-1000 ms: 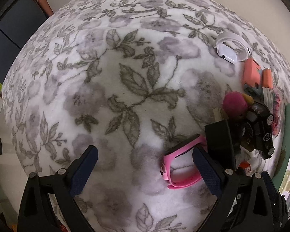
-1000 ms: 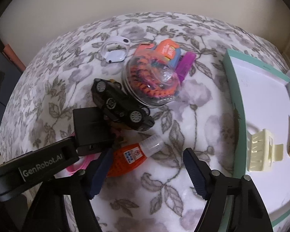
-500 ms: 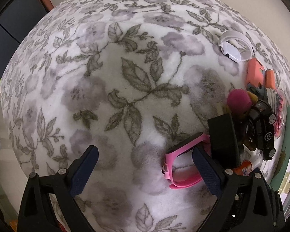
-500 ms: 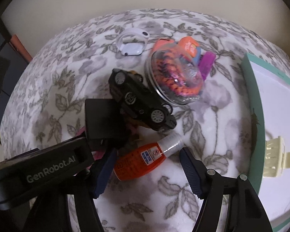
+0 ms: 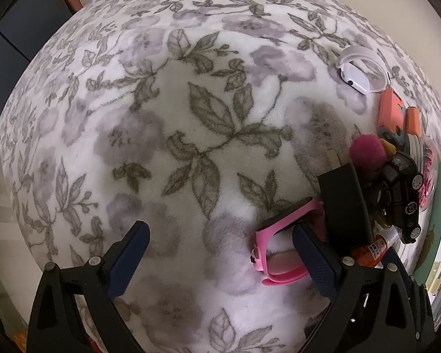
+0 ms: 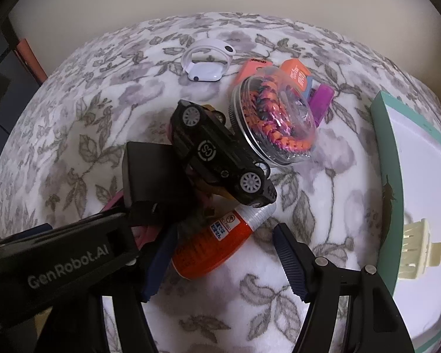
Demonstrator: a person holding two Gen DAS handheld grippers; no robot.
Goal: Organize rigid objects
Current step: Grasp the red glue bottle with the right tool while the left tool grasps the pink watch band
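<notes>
A pile of small objects lies on a flowered blanket. In the right wrist view an orange glue bottle (image 6: 211, 242) lies between the open fingers of my right gripper (image 6: 223, 261), just in front of them. Behind it are a black toy car (image 6: 220, 153), a black adapter (image 6: 153, 173) and a clear jar of orange cord (image 6: 275, 120). My left gripper (image 5: 220, 253) is open and empty; a pink wristband (image 5: 279, 250) lies at its right finger (image 5: 314, 261).
A white wristband (image 6: 207, 61) and orange and purple boxes (image 6: 297, 73) lie at the back. A teal-rimmed white tray (image 6: 388, 176) at the right holds a cream clip (image 6: 416, 247). The left gripper's body (image 6: 53, 264) crosses the right wrist view's lower left.
My right gripper has moved forward and left, so the glue bottle now lies between its fingers. The left gripper has shifted only slightly.
</notes>
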